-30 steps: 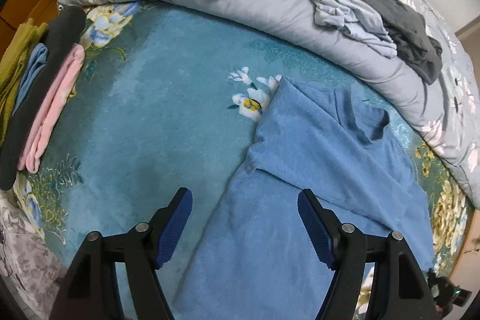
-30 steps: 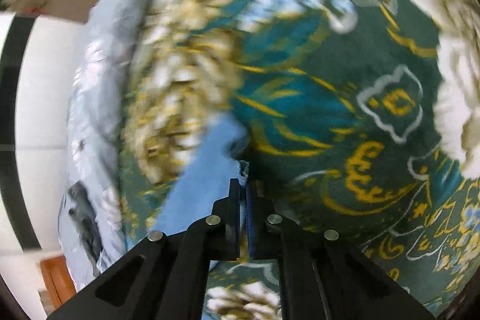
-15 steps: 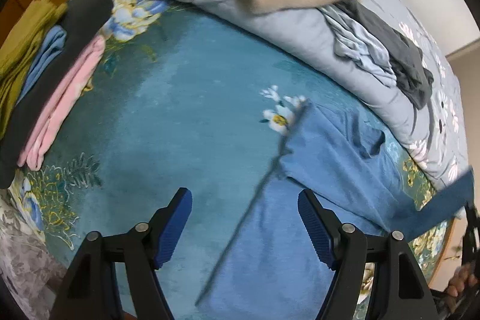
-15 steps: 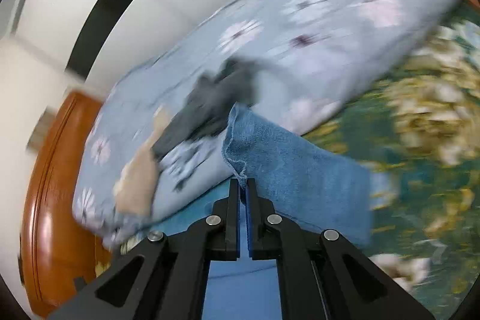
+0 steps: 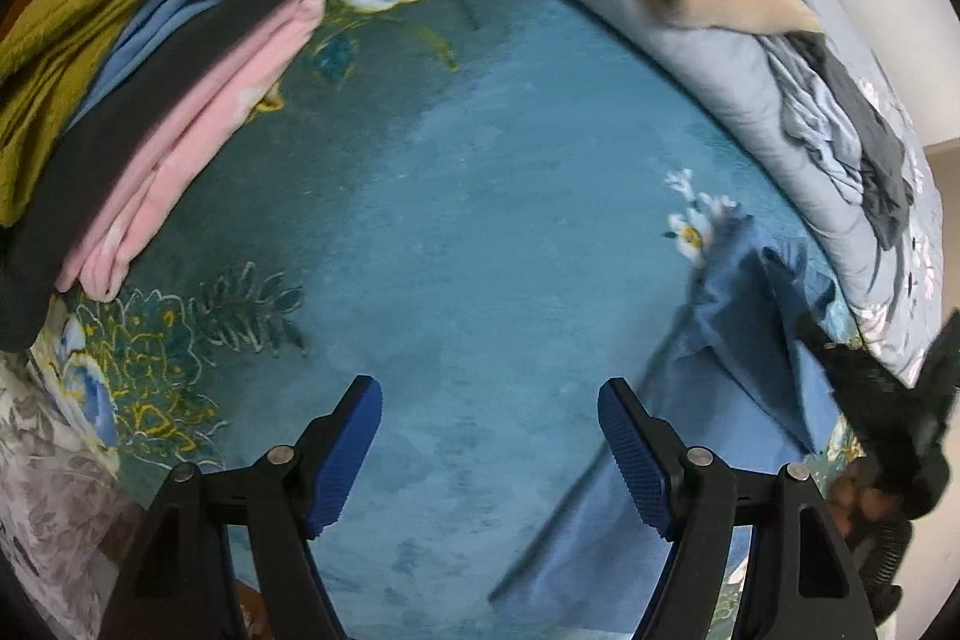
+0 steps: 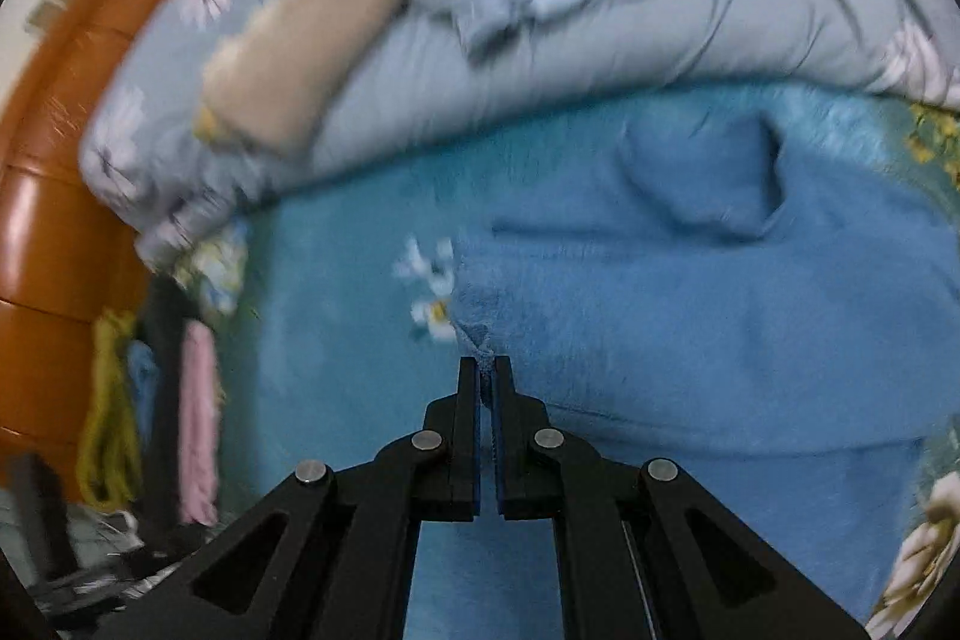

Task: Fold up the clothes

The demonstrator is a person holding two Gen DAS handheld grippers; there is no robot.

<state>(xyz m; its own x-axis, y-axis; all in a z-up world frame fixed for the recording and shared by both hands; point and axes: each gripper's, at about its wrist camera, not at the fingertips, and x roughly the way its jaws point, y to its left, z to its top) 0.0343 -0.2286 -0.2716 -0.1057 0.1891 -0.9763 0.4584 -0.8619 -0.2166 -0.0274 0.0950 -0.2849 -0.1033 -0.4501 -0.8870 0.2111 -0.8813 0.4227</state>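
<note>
Swung across since a second ago, from patterned bedspread to the blue garment (image 6: 690, 316) spread flat on the teal blanket (image 5: 480, 220). Far left: folded stack of clothes (image 5: 150, 88) in olive, light blue, dark grey, pink. Centre: left gripper (image 5: 489, 451) with jaws wide apart, nothing between, above bare blanket. Right: right gripper (image 6: 486, 370) with jaws clamped on garment's edge. Behind: grey floral duvet (image 6: 600, 58) heaped with unfolded clothes.
</note>
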